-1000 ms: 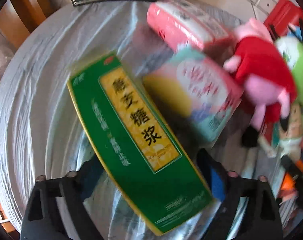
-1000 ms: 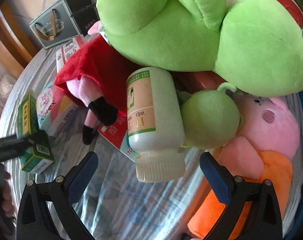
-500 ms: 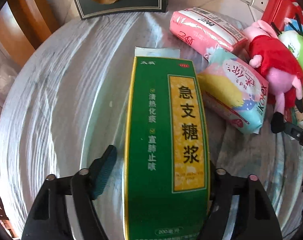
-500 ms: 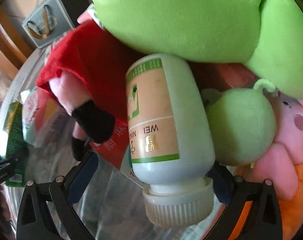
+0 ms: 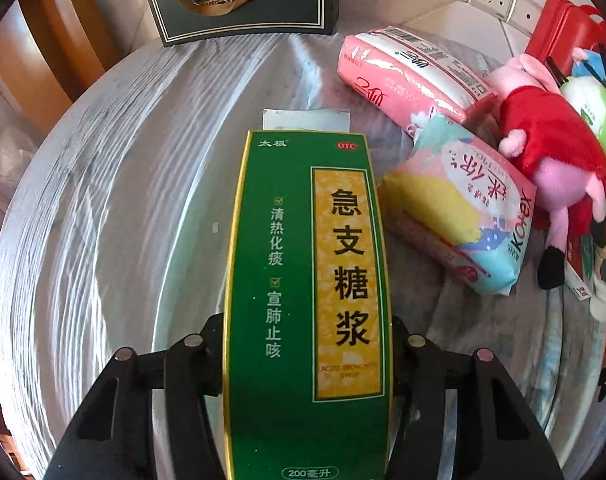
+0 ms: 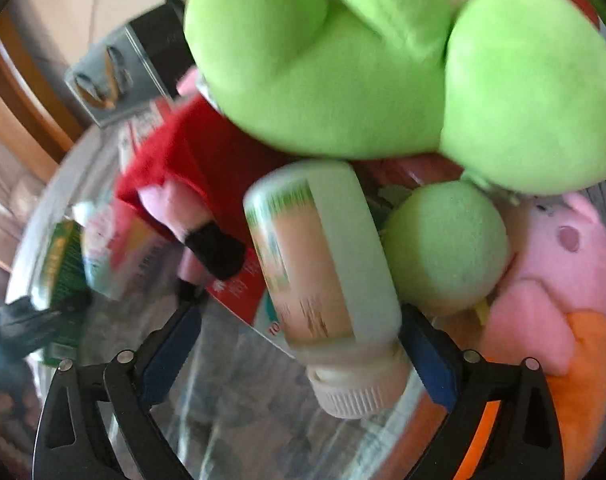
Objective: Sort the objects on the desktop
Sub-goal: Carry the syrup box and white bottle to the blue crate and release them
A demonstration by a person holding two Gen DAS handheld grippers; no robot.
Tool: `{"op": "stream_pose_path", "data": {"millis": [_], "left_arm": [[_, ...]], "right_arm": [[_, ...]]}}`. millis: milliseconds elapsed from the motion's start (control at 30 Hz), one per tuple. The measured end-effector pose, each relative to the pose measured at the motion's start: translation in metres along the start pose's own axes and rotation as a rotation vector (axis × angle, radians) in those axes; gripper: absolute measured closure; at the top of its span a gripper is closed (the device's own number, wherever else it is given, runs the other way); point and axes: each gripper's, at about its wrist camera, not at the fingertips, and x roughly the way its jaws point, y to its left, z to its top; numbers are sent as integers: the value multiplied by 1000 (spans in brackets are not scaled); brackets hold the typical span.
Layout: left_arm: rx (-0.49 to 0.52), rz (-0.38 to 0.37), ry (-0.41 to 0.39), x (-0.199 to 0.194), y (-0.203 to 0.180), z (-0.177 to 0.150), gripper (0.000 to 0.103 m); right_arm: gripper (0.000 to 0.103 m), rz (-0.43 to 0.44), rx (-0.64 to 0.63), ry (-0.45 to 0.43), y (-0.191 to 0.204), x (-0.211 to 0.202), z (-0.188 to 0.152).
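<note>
At 6 o'clock, left gripper (image 5: 307,344) clamped on green syrup carton (image 5: 307,280): light, stiff, crushable | right gripper (image 6: 299,340) closing around white bottle (image 6: 327,264): smooth, rigid; take mid-body.

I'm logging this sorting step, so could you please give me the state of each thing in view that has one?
Left claw: shut on the green medicine box.
Green medicine box: held, top flap open.
Right claw: closing, white bottle between its fingers, not yet gripped.
White bottle: lying tilted, capped.
Gift bag: upright.
</note>
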Motion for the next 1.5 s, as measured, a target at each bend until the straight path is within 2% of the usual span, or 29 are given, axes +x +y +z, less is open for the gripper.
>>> {"op": "stream_pose_path", "data": {"millis": [67,167,267,433,567,667,733,867,933,1200,1367,1500], "left_arm": [[2,1,2,2,3,15,50],[15,0,2,-2,6,13,50],[24,5,-25,-18,0,2,50],[51,-4,-97,-58,-7,-9,50],[63,-33,-167,-99,-9,-23,50],[82,-56,-224,-134,-14,-38,50],[95,-77,-255,-156,-17,-45,50],[139,-110,-310,-188,-23,-57,50],[166,-137,-340,-207,-27,-66,50],[282,-241,-447,-263,-47,-91,50],[354,-337,-497,-292,-83,-104,50],[402,-398,-524,-315,-127,-109,50]], "right_arm": [[32,-19,-1,9,-3,4,3],[46,-31,20,34,-24,4,-6],[46,-26,24,26,-23,-3,-7],[46,-9,-24,-27,-9,-39,-12],[46,7,-43,-82,19,-68,-18],[46,10,-70,-132,40,-102,-30],[46,9,-79,-163,18,-136,-50],[46,-8,-75,-232,35,-178,-71],[46,-26,-66,-264,53,-190,-78],[46,-143,15,-414,66,-274,-131],[46,-239,52,-497,58,-322,-154],[46,-300,75,-560,36,-361,-168]]}}
